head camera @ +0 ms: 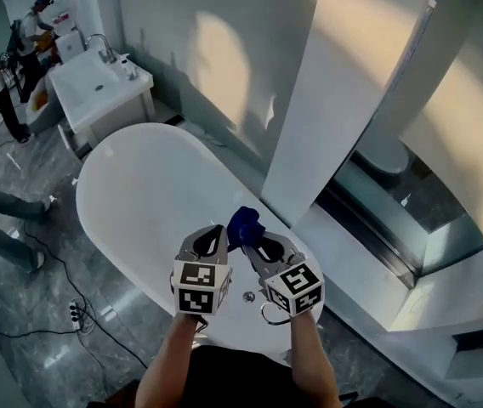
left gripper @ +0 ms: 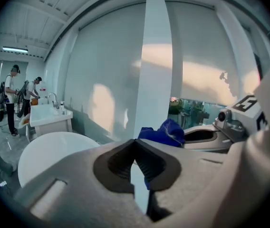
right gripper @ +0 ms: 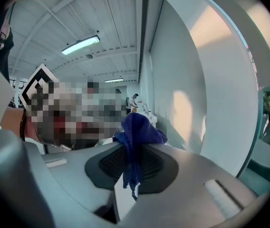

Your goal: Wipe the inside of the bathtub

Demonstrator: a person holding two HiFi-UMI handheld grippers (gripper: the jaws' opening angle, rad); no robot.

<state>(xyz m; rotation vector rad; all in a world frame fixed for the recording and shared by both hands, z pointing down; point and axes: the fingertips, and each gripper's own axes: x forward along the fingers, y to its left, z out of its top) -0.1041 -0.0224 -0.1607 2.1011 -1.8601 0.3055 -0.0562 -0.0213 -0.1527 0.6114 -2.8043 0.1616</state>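
Note:
The white oval bathtub (head camera: 144,195) lies in front of me, its near end under both grippers; it also shows at the lower left of the left gripper view (left gripper: 47,152). My right gripper (head camera: 255,241) is shut on a dark blue cloth (head camera: 244,224), which bunches above the jaws and hangs a little between them (right gripper: 134,141). My left gripper (head camera: 215,235) is right beside it, jaws shut with nothing between them (left gripper: 135,144). The cloth (left gripper: 165,131) shows just behind the left jaws. Both grippers hover over the tub near its drain (head camera: 248,297).
A white sink cabinet (head camera: 99,83) stands past the tub's far end. Two people (head camera: 3,62) work at the far left, and a person's legs (head camera: 8,219) stand on the floor left of the tub. A power strip (head camera: 76,313) with cable lies there. A white pillar (head camera: 331,109) and glass partition (head camera: 394,202) flank the right.

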